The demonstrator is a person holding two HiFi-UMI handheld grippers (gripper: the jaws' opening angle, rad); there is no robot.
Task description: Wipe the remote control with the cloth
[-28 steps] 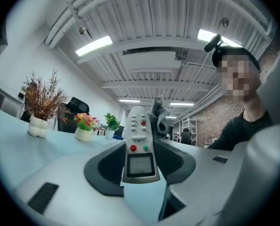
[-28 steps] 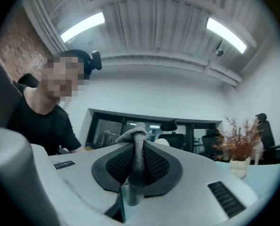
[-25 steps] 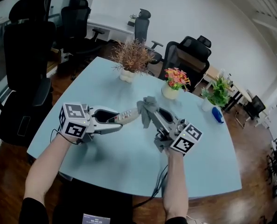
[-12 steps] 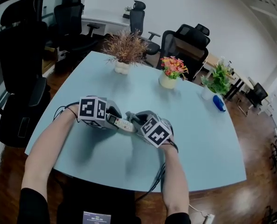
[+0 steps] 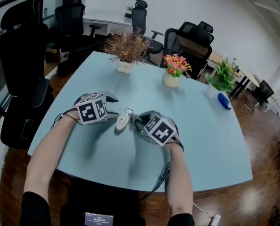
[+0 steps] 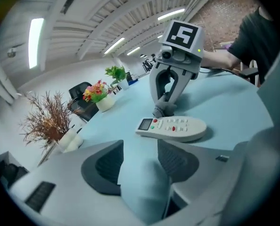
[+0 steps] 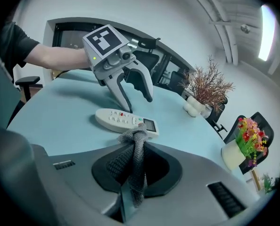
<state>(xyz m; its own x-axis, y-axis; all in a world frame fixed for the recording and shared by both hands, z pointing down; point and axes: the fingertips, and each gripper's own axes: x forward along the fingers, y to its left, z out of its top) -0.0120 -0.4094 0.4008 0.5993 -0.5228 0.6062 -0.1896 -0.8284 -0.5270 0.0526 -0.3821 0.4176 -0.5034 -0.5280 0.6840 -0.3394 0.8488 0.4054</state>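
left gripper (image 6: 141,160): fingers are being opened, nothing being held between them | right gripper (image 7: 135,166): grey woven cloth (image 7: 133,140) is being pinched by clenched fingers | white oblong remote control (image 5: 124,119): is being supported flat by the pale blue counter (image 5: 201,135), between both grippers, cloth tip at its display end

One table (image 5: 201,140). On it: one remote control (image 5: 123,119), one small blue object (image 5: 223,100) at 2 o'clock, and three potted plants: a dried plant (image 5: 127,46) at 12, a flowering plant (image 5: 176,65) at 1, a green plant (image 5: 223,76) at 2. One cloth (image 7: 134,138). Two grippers: left gripper (image 6: 140,147) (jaws opening, nothing between them) and right gripper (image 7: 134,150). Black office chairs (image 5: 22,46): perhaps six, as the far ones overlap.
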